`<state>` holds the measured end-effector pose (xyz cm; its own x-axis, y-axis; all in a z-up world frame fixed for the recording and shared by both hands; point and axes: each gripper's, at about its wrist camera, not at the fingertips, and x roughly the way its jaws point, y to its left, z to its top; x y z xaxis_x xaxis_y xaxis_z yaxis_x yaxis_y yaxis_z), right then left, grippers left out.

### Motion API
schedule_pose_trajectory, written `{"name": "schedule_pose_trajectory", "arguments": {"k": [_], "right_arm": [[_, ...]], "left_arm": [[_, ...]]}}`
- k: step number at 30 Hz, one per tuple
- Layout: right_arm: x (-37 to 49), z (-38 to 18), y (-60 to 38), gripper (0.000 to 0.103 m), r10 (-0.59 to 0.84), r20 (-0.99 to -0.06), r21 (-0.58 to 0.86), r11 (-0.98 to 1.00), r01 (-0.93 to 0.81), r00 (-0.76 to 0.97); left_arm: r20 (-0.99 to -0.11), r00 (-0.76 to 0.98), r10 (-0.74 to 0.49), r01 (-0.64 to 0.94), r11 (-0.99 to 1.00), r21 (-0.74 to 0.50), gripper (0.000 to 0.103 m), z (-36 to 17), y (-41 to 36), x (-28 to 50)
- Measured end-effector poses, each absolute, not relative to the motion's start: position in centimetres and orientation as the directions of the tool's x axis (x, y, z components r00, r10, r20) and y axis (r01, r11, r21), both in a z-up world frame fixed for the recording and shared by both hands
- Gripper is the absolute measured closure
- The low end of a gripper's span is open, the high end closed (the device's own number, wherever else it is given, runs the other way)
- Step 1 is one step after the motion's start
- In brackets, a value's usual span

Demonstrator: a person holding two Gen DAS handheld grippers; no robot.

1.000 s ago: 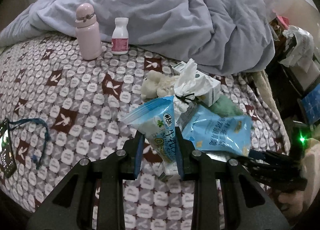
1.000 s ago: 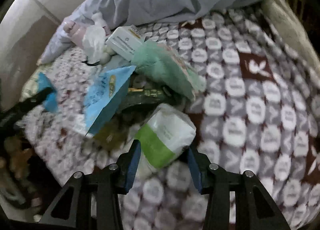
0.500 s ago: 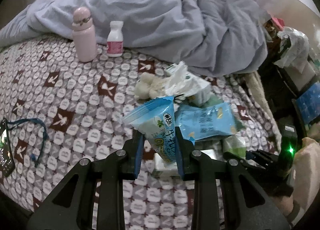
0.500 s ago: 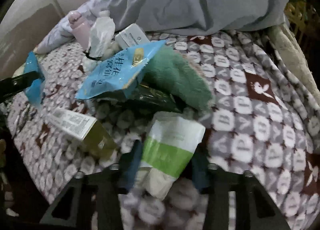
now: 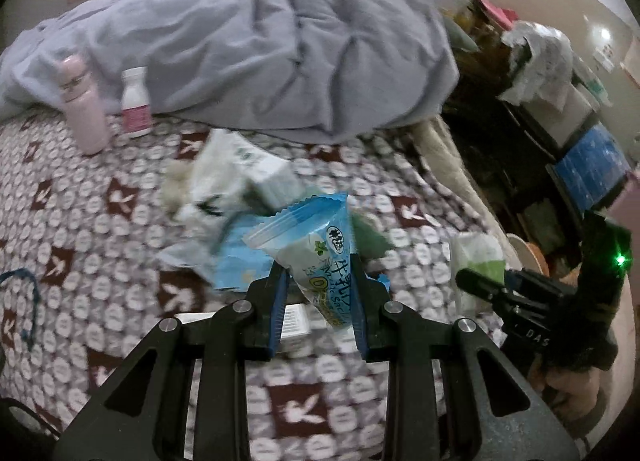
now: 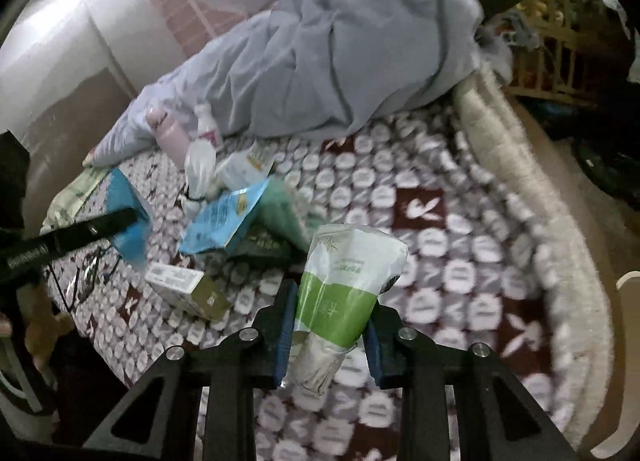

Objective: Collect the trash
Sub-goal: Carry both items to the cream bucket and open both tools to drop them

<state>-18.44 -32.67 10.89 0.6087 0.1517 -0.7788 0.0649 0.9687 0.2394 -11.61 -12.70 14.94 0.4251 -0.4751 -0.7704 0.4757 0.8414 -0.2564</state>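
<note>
Ahead and left of my left tongs (image 5: 318, 311), a pink flask (image 5: 82, 105) and a small white bottle (image 5: 136, 103) stand capped on the bed; I cannot tell what is in them. A white carton (image 5: 266, 177) lies just ahead, and a small box (image 6: 186, 291) lies left of my right tongs (image 6: 326, 335), both closed.

My left tongs are clamped on a blue snack wrapper (image 5: 316, 249), which sticks up between the fingers. My right tongs pinch a green-and-white packet (image 6: 344, 285), lifted clear of the bed. More trash sits ahead-left of them: a blue bag (image 6: 224, 219) touching a green cloth (image 6: 284, 213).

The patterned bedspread (image 6: 460, 229) lies under everything, with a rumpled grey duvet (image 5: 260, 45) beyond it. Cluttered shelves (image 5: 560, 101) stand far right.
</note>
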Motion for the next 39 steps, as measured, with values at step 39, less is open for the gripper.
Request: {"name": "schedule_pose_trajectory", "arguments": {"k": [39], "right_arm": [[-30.4,14.0,-50.2,0.074,-0.179,-0.758,0.153,0.886,0.438,0.627]], "left_arm": [[-0.767,0.195,-0.611,0.785,0.566,-0.252,0.077,14.5,-37.7,-19.2]]}}
